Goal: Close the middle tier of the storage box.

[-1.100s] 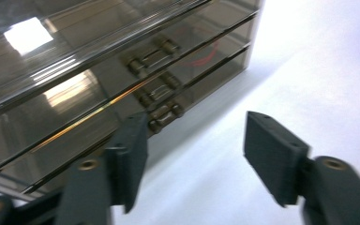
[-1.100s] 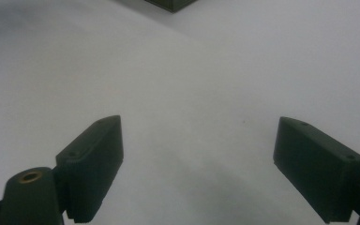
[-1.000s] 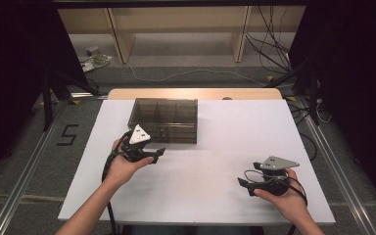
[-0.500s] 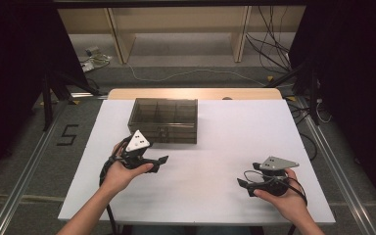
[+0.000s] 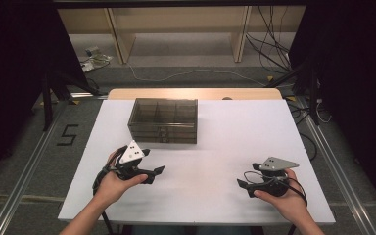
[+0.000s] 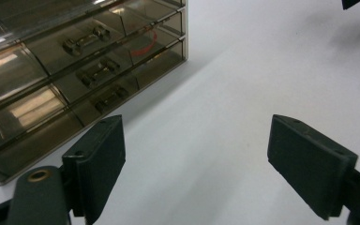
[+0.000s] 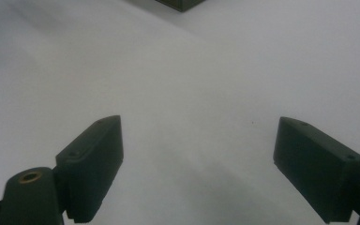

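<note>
Drawer box (image 5: 163,120): long axis 9–3 o'clock, fronts faced toward 6. Left tongs (image 5: 152,172) just spread apart, nothing between; right tongs (image 5: 245,186) apart, empty.

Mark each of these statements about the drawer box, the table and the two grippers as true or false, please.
1. The smoky transparent plastic drawer box stands on the white table. True.
2. The left gripper holds a drawer handle. False: its jaws stand wide apart over bare table, with nothing between them.
3. The right gripper has open, empty jaws. True.
4. All drawers are pulled out. False: the drawer fronts sit flush with the box.
5. The box lies between the two grippers. False: it stands farther back, beyond the left gripper.
</note>
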`<state>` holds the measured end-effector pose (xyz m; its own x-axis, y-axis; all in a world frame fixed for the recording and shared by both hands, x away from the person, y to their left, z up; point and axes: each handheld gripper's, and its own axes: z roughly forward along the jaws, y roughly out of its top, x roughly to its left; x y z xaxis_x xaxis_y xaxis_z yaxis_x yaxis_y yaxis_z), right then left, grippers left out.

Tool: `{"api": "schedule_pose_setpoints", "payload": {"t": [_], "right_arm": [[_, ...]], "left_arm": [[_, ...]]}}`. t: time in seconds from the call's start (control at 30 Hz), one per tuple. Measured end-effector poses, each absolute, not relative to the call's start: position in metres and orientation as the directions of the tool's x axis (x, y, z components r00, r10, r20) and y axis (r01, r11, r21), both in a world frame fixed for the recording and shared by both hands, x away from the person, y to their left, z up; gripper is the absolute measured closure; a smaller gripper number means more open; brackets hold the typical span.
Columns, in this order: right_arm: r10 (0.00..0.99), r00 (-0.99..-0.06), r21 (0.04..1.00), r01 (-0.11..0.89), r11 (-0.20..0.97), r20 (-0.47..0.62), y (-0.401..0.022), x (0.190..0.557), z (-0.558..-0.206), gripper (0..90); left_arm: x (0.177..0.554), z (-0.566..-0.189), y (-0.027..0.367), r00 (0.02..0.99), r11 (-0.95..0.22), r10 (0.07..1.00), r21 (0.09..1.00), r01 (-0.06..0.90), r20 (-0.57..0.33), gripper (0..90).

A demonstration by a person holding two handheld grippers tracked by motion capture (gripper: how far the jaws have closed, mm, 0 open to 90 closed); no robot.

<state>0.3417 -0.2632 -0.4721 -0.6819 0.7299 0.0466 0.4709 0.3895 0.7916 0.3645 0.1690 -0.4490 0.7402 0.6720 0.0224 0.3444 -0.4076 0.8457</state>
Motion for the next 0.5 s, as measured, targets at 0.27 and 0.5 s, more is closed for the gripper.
{"api": "schedule_pose_setpoints", "payload": {"t": [0.27,0.5], "right_arm": [[0.727,-0.685,0.791,0.467,0.395,0.042,-0.264,0.341,-0.472,16.7],[0.730,-0.682,0.791,0.469,0.393,0.042,-0.266,0.342,-0.472,16.8]], "left_arm": [[0.351,-0.460,0.170,0.747,-0.432,0.664,0.830,0.354,0.026,19.6],[0.348,-0.462,0.171,0.753,-0.429,0.657,0.828,0.361,0.011,18.1]]}}
